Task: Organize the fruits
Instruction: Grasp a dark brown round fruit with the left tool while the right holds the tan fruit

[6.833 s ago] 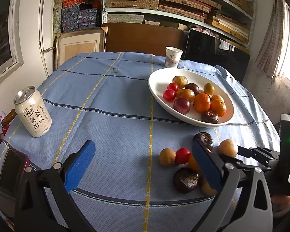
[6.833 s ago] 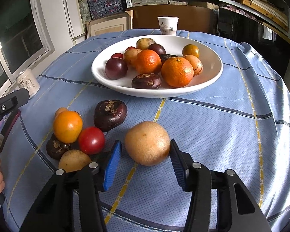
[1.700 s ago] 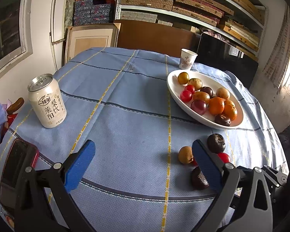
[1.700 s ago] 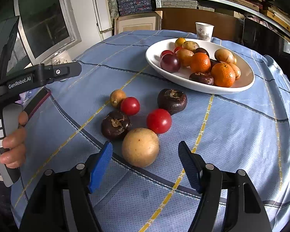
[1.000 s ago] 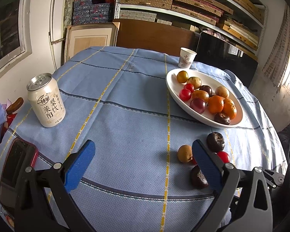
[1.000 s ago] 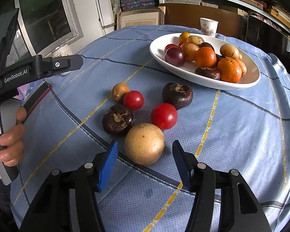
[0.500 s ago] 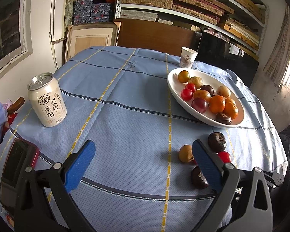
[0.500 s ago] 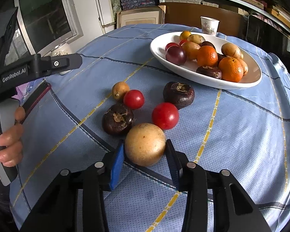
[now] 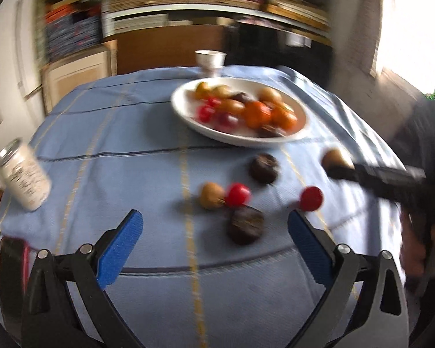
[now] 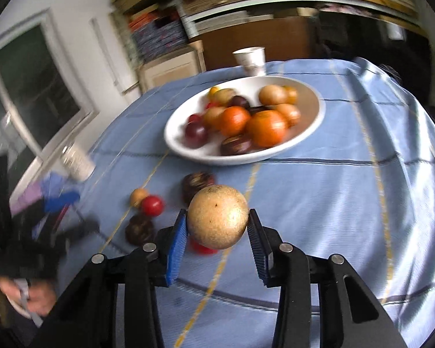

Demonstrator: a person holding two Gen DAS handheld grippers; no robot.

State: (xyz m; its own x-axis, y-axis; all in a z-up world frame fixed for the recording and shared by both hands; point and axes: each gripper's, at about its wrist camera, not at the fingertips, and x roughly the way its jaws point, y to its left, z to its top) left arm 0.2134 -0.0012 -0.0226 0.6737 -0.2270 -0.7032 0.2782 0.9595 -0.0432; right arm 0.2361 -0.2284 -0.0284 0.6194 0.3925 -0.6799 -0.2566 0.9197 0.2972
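My right gripper (image 10: 217,229) is shut on a round tan fruit (image 10: 217,216) and holds it above the blue tablecloth; it also shows in the left wrist view (image 9: 335,158). A white bowl (image 10: 310,121) full of oranges, plums and other fruit stands beyond. Loose fruit lies on the cloth: a dark mangosteen (image 9: 264,167), a small tan fruit (image 9: 211,195), a red tomato (image 9: 238,195), a second red tomato (image 9: 311,198) and a second mangosteen (image 9: 245,225). My left gripper (image 9: 214,237) is open and empty, low over the near cloth. Both views are motion-blurred.
A drink can (image 9: 23,175) stands at the left edge of the table. A paper cup (image 9: 210,61) stands behind the bowl. A phone (image 9: 10,264) lies at the near left. Shelves and a framed board stand behind the table.
My right gripper has closed on the tan fruit and lifted it off the cloth toward the bowl. My left gripper has swung right, toward the loose fruit.
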